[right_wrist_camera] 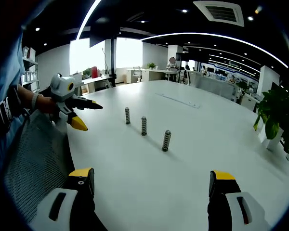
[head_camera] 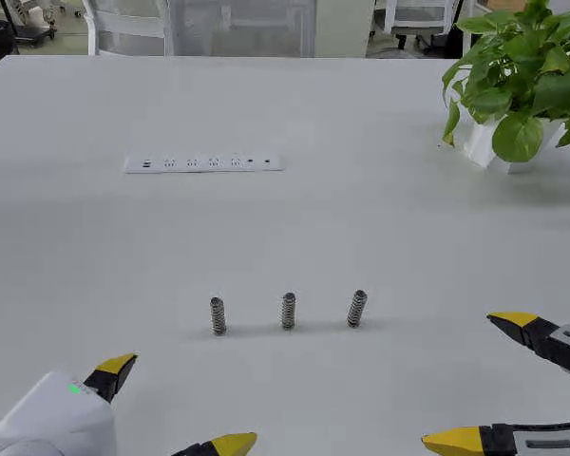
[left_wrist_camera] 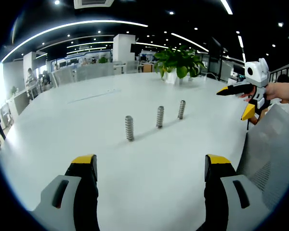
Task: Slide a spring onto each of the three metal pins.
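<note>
Nearest, left of and in front of the middle spring [head_camera: 288,311], the left gripper [head_camera: 174,404] hangs with jaws spread wide, holding nothing. Beyond and to the left of that spring lies a power strip [head_camera: 202,163]. The left spring [head_camera: 218,316] and right spring [head_camera: 357,308] flank it, all three upright on the table [head_camera: 380,218]. To its right and nearer, the right gripper [head_camera: 483,380] gapes wide and empty. Far beyond it to the right stands a potted plant [head_camera: 527,76].

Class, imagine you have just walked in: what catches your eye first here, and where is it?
Three springs stand upright in a row on the white table. The left gripper and right gripper hover open, yellow-tipped, nearer the camera. A leafy plant sits at the far right.
</note>
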The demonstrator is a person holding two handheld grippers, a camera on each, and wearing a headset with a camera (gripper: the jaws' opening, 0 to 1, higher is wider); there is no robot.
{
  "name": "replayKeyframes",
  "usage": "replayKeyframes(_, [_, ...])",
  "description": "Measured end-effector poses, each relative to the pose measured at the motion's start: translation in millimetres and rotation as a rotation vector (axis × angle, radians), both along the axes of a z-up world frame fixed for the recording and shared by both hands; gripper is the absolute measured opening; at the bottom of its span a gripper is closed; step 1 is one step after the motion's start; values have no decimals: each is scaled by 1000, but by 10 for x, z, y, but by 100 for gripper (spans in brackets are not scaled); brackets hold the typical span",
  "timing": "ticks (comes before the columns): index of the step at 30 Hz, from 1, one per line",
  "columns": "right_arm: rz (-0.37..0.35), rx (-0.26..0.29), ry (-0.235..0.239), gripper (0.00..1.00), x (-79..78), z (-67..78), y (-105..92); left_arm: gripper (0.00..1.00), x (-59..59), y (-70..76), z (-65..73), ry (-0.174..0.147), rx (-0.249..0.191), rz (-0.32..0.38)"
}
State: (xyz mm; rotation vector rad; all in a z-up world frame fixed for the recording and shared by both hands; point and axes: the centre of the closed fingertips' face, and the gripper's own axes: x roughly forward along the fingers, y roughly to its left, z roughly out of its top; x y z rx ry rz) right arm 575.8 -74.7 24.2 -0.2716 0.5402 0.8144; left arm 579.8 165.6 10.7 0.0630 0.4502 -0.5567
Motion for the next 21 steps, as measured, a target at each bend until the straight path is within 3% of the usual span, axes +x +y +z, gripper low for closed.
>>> replayKeyframes(2, [-16, 8, -42, 99, 39, 106, 4, 91, -3, -15, 74, -11, -6, -1])
replayKeyframes(3, [-23, 27, -51, 99, 42, 158, 12, 91, -1, -12, 71, -11, 15, -8])
replayKeyframes(6, [-38, 50, -77, 99, 40, 223, 16, 91, 25, -20, 62, -13, 12, -16])
replayKeyframes(7, [-53, 65, -70, 99, 36, 226, 17, 90, 18, -19, 43, 9, 13, -14])
replayKeyframes(8, [-62, 63, -23, 99, -23, 183, 19, 90, -5, -30, 46, 34, 19, -19])
replayKeyframes(10, [-49, 58, -45, 99, -38, 184, 51, 89, -13, -72, 130, -19, 24, -48])
replayKeyframes(11, [-44, 55, -49, 99, -44, 163, 65, 89, -39, -80, 88, 8, 30, -56])
replayKeyframes(12, [-47, 60, -46, 99, -34, 141, 65, 89, -36, -84, 77, 13, 32, -58])
replayKeyframes(16, [-61, 54, -40, 99, 34, 62, 59, 90, -41, -71, 67, 17, 28, -56])
replayKeyframes(18, [-67, 69, -41, 99, 59, 87, 73, 90, -36, -48, 26, 30, 52, -66])
replayKeyframes(21, [-64, 70, -45, 99, 82, 141, 105, 90, 4, -10, 40, 27, 44, -60])
